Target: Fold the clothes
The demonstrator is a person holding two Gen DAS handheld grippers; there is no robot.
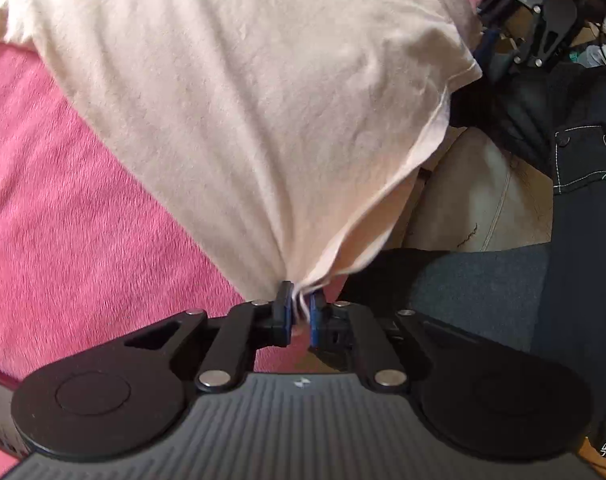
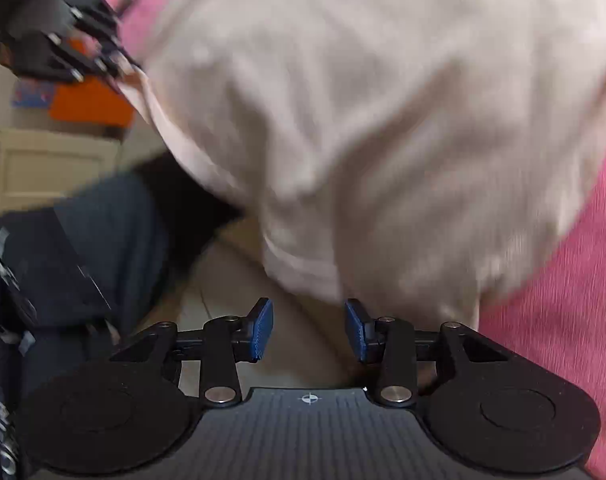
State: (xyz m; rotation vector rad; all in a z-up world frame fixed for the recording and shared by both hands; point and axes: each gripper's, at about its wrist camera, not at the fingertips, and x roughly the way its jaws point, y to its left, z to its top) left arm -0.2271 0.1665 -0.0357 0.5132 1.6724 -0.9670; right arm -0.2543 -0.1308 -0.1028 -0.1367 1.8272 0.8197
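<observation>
The left claw is pinching the bunched hem corner of a cream T-shirt, whose fabric fans out from the blue pads over a pink blanket. The shirt's stitched hem runs along its right side, past the blanket's edge, with dark clothing beyond it. The right claw is spread, nothing between its pads, just beneath the shirt's lower edge. Pink blanket lies bare to its right.

A fuzzy pink blanket covers the surface — beside it a cream cabinet door, an orange box above.
</observation>
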